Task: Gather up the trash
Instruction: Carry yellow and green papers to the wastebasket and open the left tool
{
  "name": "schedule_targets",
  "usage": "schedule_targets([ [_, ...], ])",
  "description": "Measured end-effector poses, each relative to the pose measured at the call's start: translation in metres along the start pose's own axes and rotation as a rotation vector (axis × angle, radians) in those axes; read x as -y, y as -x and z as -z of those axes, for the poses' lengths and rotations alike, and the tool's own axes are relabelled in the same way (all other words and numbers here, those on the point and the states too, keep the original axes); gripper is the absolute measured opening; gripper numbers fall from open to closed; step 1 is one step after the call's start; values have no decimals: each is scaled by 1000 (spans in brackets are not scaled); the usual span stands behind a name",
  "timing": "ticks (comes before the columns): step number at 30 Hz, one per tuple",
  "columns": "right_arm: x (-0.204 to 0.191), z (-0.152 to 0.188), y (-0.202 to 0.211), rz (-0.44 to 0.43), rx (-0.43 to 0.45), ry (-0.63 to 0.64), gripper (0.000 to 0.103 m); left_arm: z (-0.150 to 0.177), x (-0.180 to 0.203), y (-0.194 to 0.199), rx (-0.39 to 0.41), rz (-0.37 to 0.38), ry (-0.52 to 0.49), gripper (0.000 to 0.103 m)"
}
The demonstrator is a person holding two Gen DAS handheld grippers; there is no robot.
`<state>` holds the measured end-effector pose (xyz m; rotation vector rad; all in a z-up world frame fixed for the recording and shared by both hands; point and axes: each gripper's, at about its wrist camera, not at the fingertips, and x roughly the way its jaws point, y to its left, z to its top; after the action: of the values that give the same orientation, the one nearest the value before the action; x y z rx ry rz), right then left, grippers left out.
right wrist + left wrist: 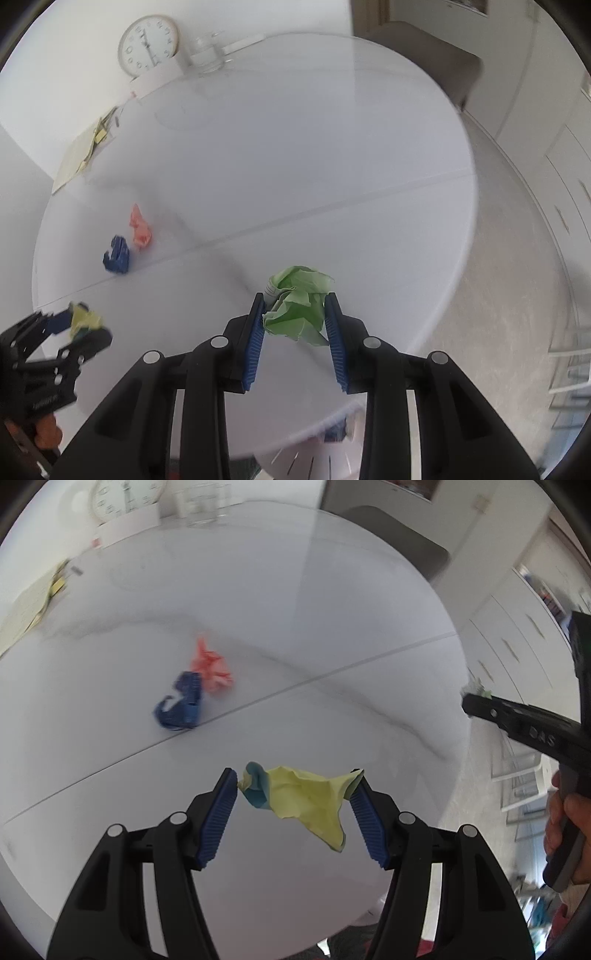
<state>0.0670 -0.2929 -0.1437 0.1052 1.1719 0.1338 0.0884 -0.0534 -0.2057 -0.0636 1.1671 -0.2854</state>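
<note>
My left gripper (295,782) is shut on a crumpled yellow paper with a teal patch (299,797) and holds it above the white round table (295,627). It also shows in the right wrist view (83,319) at lower left. My right gripper (295,302) is shut on a crumpled green paper (297,302) above the table (295,147). Its black body shows in the left wrist view (517,716) at the table's right edge. A crumpled orange paper (212,664) (139,229) and a crumpled dark blue paper (181,701) (117,255) lie side by side on the table.
A white clock (148,42) and a glass (208,55) stand at the table's far edge. Papers (79,155) lie at the far left edge. A dark chair (399,539) stands behind the table. White cabinets (517,627) line the right. A container (317,454) sits below the near rim.
</note>
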Motion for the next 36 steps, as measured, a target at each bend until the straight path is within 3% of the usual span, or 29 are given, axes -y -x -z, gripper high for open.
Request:
schedule_targets([
  [6, 34, 65, 41, 13, -14, -44, 33, 24, 57, 13, 7, 23, -89, 60],
  [16, 72, 156, 93, -69, -9, 50, 34, 104, 148, 20, -39, 52, -67, 60],
  [23, 87, 191, 111, -91, -15, 90, 34, 153, 189, -3, -109, 34, -50, 61],
  [25, 93, 196, 116, -96, -9, 83, 34, 157, 195, -8, -133, 30, -47, 63],
  [28, 98, 199, 118, -98, 1, 75, 35, 163, 202, -9, -149, 12, -32, 85],
  [33, 105, 202, 118, -118, 0, 58, 34, 161, 206, -2, -137, -26, -22, 94],
  [36, 106, 203, 118, -115, 0, 76, 35, 161, 204, 4, -115, -40, 0, 94],
])
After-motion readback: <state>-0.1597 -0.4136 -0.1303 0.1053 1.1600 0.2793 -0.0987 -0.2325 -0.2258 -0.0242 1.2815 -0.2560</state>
